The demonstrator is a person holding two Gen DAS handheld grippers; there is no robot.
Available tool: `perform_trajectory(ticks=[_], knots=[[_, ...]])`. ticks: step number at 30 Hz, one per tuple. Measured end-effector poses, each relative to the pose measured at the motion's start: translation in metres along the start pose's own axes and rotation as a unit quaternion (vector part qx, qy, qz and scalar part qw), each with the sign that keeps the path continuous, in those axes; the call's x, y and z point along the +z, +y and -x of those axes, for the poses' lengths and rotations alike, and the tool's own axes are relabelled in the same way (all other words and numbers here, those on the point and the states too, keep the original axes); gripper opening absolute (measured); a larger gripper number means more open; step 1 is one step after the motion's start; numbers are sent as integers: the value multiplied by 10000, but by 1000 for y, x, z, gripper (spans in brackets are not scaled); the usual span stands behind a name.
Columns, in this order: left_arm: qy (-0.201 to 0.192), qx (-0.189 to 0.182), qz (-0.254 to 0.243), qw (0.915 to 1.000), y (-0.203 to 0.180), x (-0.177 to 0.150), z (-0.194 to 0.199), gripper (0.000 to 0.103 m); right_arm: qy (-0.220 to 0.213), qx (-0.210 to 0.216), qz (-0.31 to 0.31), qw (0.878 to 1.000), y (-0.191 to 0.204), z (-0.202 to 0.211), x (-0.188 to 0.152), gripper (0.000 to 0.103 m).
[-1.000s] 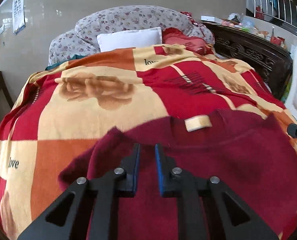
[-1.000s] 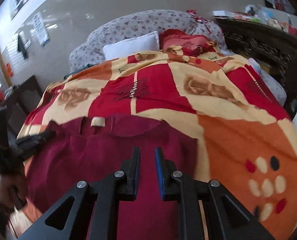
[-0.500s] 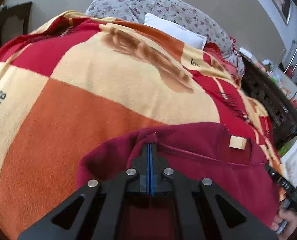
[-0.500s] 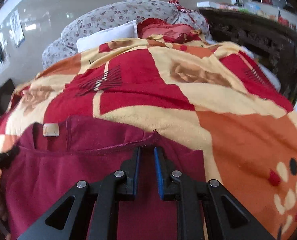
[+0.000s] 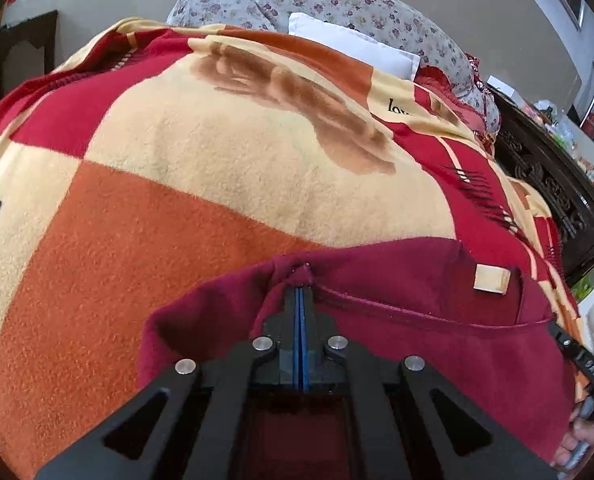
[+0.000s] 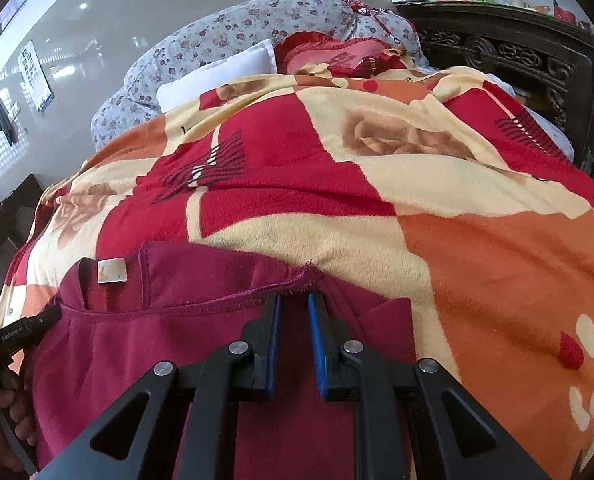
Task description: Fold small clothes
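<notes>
left hand-held gripper pinches fuzzy maroon shirt shoulder; right hand-held gripper slightly parted, empty.

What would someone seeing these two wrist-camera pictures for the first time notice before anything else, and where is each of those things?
The fleecy red, orange and cream patchwork blanket fills most of both views, spread over the bed. At its near edge lies a dark maroon knit top with a cream neck label. The left gripper is shut on one shoulder of the top, while the right gripper sits open at the other shoulder.
</notes>
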State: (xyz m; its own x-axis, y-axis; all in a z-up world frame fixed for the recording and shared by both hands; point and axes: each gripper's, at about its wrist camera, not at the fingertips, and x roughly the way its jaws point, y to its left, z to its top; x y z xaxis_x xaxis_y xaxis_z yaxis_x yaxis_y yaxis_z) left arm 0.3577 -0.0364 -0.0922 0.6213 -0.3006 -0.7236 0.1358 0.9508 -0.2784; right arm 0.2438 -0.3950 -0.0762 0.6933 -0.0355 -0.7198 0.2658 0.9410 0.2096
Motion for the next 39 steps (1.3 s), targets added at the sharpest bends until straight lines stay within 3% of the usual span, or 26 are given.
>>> perform_trajectory(ticks=[4, 7, 8, 10, 13, 14, 17, 22, 27, 29, 31, 33, 34, 36, 39], knots=[[-14, 113, -95, 9999, -4, 1, -1, 3, 94, 152, -304, 9994, 7, 27, 9, 18], [-21, 82, -75, 9999, -4, 1, -2, 3, -64, 450, 446, 9980, 51, 52, 3, 21], [-21, 62, -57, 10000, -4, 2, -2, 3, 58, 583, 803, 9950, 68, 51, -2, 27], [-26, 64, -56, 10000, -5, 2, -2, 3, 306, 605, 1292, 9893, 92, 40, -10, 36], [-26, 69, -55, 10000, -5, 2, -2, 3, 973, 233, 1720, 9800, 109, -4, -20, 35], [-25, 76, -57, 10000, -6, 1, -2, 3, 882, 28, 1828, 9792, 108, -16, -17, 32], [-28, 68, -53, 10000, -5, 2, -2, 3, 907, 35, 1397, 9860, 97, -35, 1, 28], [-51, -11, 0, 10000, -2, 2, -2, 3, 854, -154, 1550, 9841, 107, -36, 8, 27], [-54, -13, 7, 10000, -2, 2, -2, 3, 572, 143, 1391, 9885, 115, 5, 8, 30], [-56, -15, 4, 10000, -1, 2, -1, 3, 694, 604, 1581, 9831, 136, 17, -2, 31], [-57, -25, 11, 10000, -2, 2, -1, 3, 990, 867, 1937, 9722, 159, 15, -17, 40], [-60, -36, 20, 10000, -1, 2, -1, 3, 1277, 779, 2445, 9580, 185, -2, -39, 46], [-58, -36, 20, 10000, -1, 2, -2, 3, 1250, 483, 2652, 9548, 193, -17, -46, 45], [-60, -38, 20, 10000, 0, 2, -1, 3, 1010, 252, 2501, 9626, 190, -34, -40, 51], [-63, -26, 15, 10000, -1, 2, -1, 3, 967, 174, 1937, 9761, 178, -46, -19, 50]])
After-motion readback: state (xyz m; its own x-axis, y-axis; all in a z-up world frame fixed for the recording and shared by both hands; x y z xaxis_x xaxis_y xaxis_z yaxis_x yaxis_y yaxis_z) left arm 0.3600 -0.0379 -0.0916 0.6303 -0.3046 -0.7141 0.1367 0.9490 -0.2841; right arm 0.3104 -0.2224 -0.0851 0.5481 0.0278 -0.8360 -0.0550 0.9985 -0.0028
